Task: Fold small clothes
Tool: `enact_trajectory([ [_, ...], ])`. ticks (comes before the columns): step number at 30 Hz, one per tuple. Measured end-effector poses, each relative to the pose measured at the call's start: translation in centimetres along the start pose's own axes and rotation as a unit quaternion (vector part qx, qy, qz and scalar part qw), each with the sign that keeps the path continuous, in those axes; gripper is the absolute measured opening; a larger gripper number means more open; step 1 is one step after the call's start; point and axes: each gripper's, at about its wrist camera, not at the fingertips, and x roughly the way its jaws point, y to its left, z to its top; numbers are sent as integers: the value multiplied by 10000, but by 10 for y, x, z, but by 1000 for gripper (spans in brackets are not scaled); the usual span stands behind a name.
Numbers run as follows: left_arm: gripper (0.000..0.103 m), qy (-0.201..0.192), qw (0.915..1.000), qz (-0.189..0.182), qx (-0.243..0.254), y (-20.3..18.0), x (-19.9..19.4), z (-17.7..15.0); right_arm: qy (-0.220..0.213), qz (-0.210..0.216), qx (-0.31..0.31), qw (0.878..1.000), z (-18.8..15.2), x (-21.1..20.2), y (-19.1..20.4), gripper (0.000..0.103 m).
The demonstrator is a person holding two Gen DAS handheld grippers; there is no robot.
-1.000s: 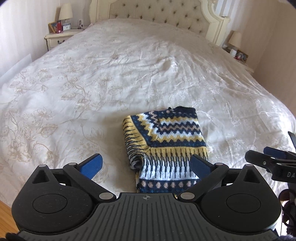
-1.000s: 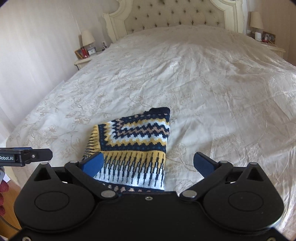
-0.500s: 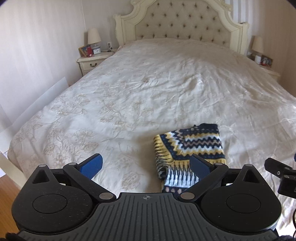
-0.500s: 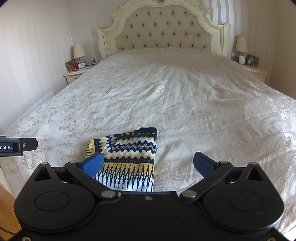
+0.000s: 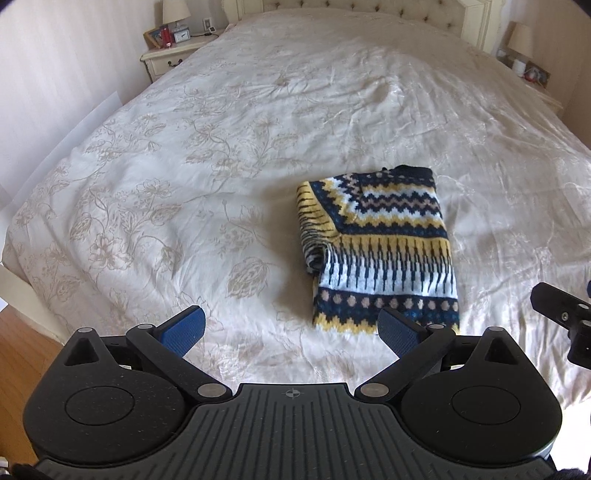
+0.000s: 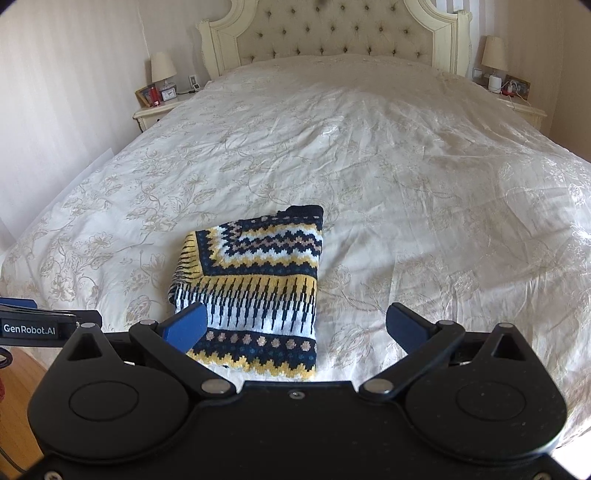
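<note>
A small knitted sweater (image 5: 380, 247) in navy, yellow and white lies folded into a rectangle on the bed near its foot. It also shows in the right wrist view (image 6: 255, 288). My left gripper (image 5: 291, 330) is open and empty, above the bedspread just left of the sweater's near edge. My right gripper (image 6: 295, 325) is open and empty, above the sweater's near right corner. The right gripper's tip shows at the right edge of the left wrist view (image 5: 565, 310).
The bed (image 6: 406, 166) has a cream floral bedspread and a tufted headboard (image 6: 332, 33). Nightstands with lamps stand on the left (image 6: 155, 107) and right (image 6: 517, 99). Wooden floor (image 5: 22, 332) shows at the lower left beyond the bed's edge.
Both grippers have shifted and tilted down toward the bed; the sweater now lies nearer and larger in both views. It has not moved. Both stay open.
</note>
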Motion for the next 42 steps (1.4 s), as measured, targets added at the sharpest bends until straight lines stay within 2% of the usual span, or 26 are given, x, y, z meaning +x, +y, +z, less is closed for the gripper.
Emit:
enact_trajectory([
  [15,101,331,9994,-60,31,-11,13,-1,207,1,143,9997,-3,9,-8,102],
  [42,101,567,9984,4,27,-6,31,15,477,73,267,9985,4,34,-9,102],
])
